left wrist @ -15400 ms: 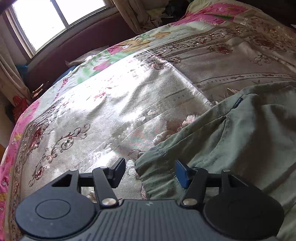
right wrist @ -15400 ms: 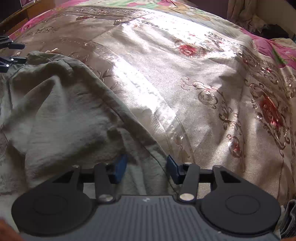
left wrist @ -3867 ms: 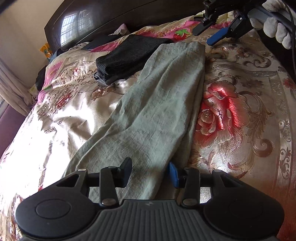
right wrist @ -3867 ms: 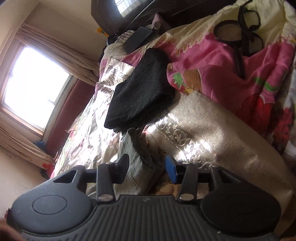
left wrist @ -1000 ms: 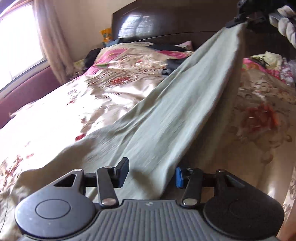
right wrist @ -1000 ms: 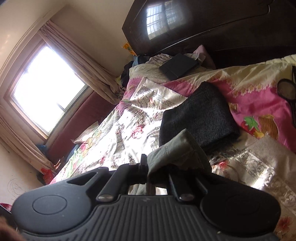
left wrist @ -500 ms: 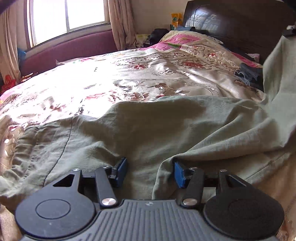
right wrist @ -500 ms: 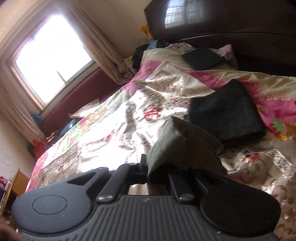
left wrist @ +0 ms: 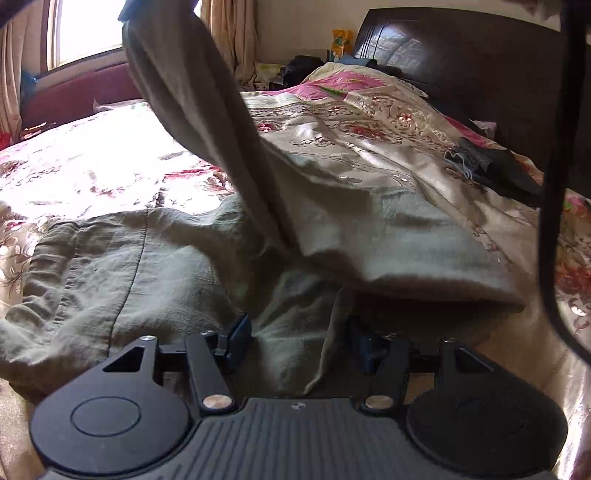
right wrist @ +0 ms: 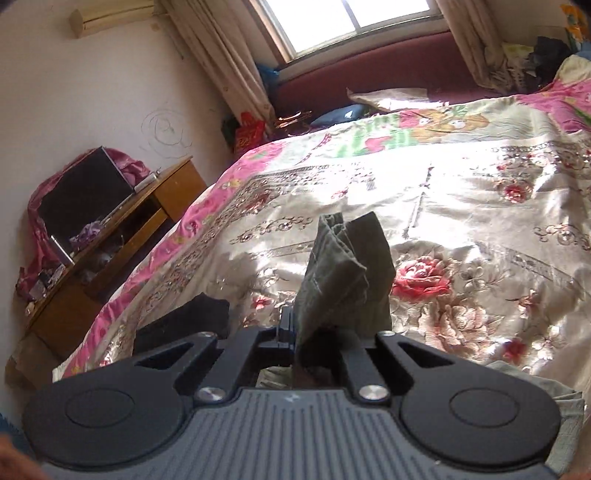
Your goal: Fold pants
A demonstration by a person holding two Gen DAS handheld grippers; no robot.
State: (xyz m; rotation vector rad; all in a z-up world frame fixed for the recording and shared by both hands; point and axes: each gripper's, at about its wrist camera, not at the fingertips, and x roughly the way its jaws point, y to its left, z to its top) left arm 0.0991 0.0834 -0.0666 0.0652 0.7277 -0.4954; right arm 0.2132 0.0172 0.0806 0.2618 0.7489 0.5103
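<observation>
The grey-green pants (left wrist: 155, 258) lie on the floral bedspread (left wrist: 92, 166), waistband at the left. My left gripper (left wrist: 299, 336) is open and rests low on the pants, with a fold of cloth between its jaws. One leg end (left wrist: 177, 74) is lifted high across the pants. My right gripper (right wrist: 317, 332) is shut on that leg hem (right wrist: 343, 273), which sticks up bunched between the fingers, above the bed. A strip of pants (right wrist: 554, 406) shows at the lower right of the right wrist view.
A dark headboard (left wrist: 461, 66) stands at the far right. Dark folded clothes (left wrist: 495, 170) lie near it. A black cable (left wrist: 557, 166) hangs at the right. A wooden side table (right wrist: 110, 240) stands by the bed, a window (right wrist: 351, 22) behind.
My right gripper has swung the held leg end from the headboard side over toward the window side, above the pants. The leg now arcs high across the left wrist view. My left gripper has stayed put.
</observation>
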